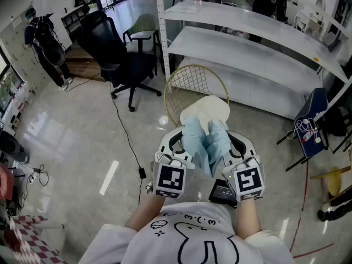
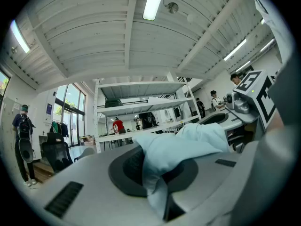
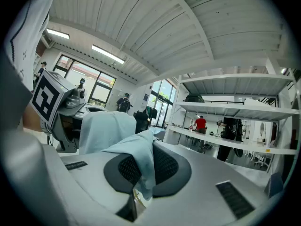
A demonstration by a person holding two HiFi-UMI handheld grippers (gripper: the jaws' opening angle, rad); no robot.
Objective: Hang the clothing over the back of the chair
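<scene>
A light blue piece of clothing [image 1: 207, 141] hangs bunched between my two grippers, held close to my chest. My left gripper [image 1: 177, 139] is shut on one edge of the clothing [image 2: 175, 147], which folds out over its dark pads. My right gripper [image 1: 235, 143] is shut on another edge of the clothing [image 3: 140, 157]. Both point level, side by side. Just beyond them on the floor stands the chair [image 1: 193, 81], with a round gold wire back and a cream seat [image 1: 213, 109]. The cloth covers part of that seat in the head view.
A white shelving rack [image 1: 250, 45] runs behind the chair. A black office chair [image 1: 118, 59] stands to the left, with a black cable [image 1: 127, 139] trailing over the floor. A blue folding chair [image 1: 312, 119] is at the right. A person [image 1: 47, 45] stands at the far left.
</scene>
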